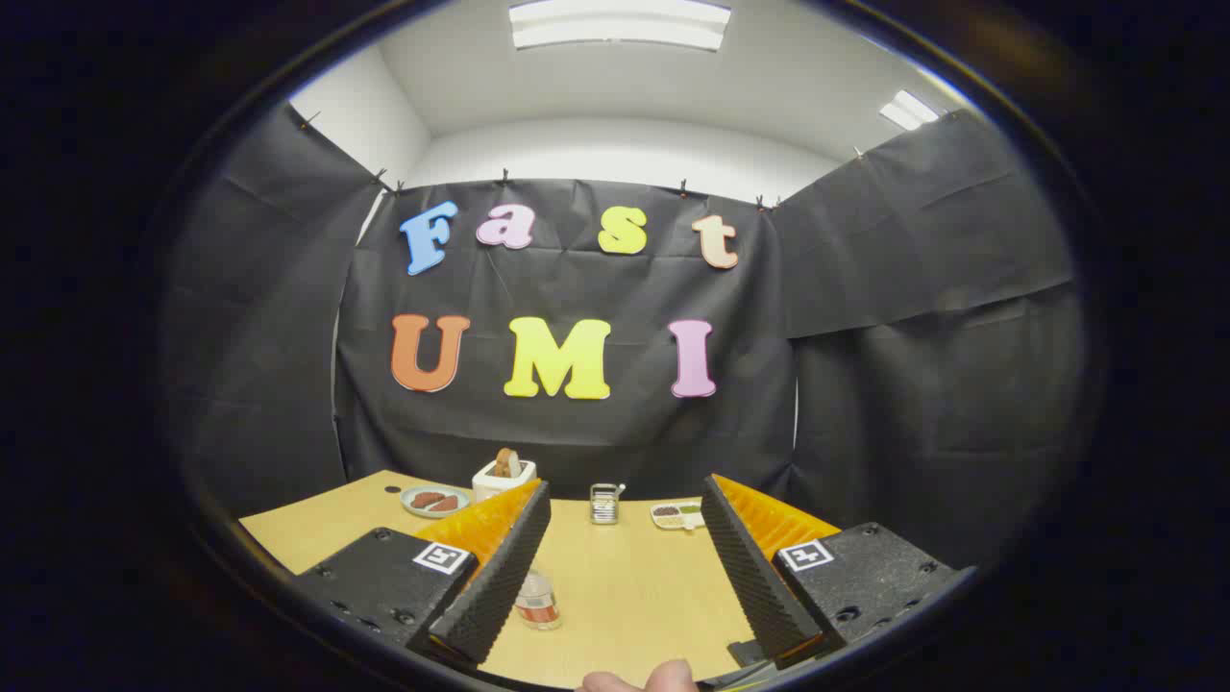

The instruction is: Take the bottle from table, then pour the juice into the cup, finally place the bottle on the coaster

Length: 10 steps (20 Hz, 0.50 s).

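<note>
Holding the gripper (625, 519) wide apart above the table (634, 586), I am seeing the bottle (538, 601) standing beside one finger.

The hand-held gripper (625, 562) hangs over the counter (625, 586), fingers spread wide. A bottle (537, 601) stands just inside the left finger. Beyond sit a toaster (504, 477), a plate (434, 501) and a tray (676, 516).

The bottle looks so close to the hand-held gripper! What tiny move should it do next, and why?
Probably ease the hand-held gripper down and a little toward the bottle. Its fingers are open with nothing between them, and the bottle stands upright on the table beside the inner edge of the left finger, not centred in the gap. Centring it first should let both fingers close on it.
</note>
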Available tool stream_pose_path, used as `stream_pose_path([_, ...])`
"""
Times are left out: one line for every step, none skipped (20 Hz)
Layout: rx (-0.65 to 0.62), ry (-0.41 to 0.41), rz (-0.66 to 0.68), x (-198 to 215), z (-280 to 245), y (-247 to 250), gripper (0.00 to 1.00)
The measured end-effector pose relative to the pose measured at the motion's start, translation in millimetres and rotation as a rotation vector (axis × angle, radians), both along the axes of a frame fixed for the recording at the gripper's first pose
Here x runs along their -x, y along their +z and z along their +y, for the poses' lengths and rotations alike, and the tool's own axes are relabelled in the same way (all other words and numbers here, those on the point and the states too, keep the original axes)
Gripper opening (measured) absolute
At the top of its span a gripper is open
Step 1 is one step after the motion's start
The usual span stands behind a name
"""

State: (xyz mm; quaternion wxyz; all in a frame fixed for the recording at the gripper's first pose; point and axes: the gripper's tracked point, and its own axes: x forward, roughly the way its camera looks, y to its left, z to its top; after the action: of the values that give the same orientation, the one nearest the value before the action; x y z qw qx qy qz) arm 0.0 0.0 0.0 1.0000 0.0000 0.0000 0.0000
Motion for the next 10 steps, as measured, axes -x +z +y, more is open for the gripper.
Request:
stream_pose_path([0.002, -0.001, -0.004, 1.9, -1.6, 1.3, 1.0])
stream_pose_path([0.003, -0.001, -0.006, 2.3, -1.2, 1.2, 1.0])
stream_pose_path([0.002, 0.0, -0.008, 2.7, -1.1, 0.8, 1.0])
stream_pose_path([0.001, 0.004, -0.007, 3.7, -0.3, -0.2, 1.0])
stream_pose_path([-0.001, 0.007, -0.004, 4.6, -0.3, -1.3, 1.0])
stream_pose_path([-0.002, 0.01, -0.004, 4.6, 0.5, -1.1, 1.0])
stream_pose_path([-0.003, 0.011, -0.002, 4.2, 0.2, -1.5, 1.0])
stream_pose_path([-0.003, 0.012, -0.001, 4.3, 0.5, -1.3, 1.0])
stream_pose_path([-0.003, 0.012, 0.0, 3.9, 0.6, -1.6, 1.0])
stream_pose_path([-0.002, 0.015, 0.001, 3.7, 1.0, -1.4, 1.0])
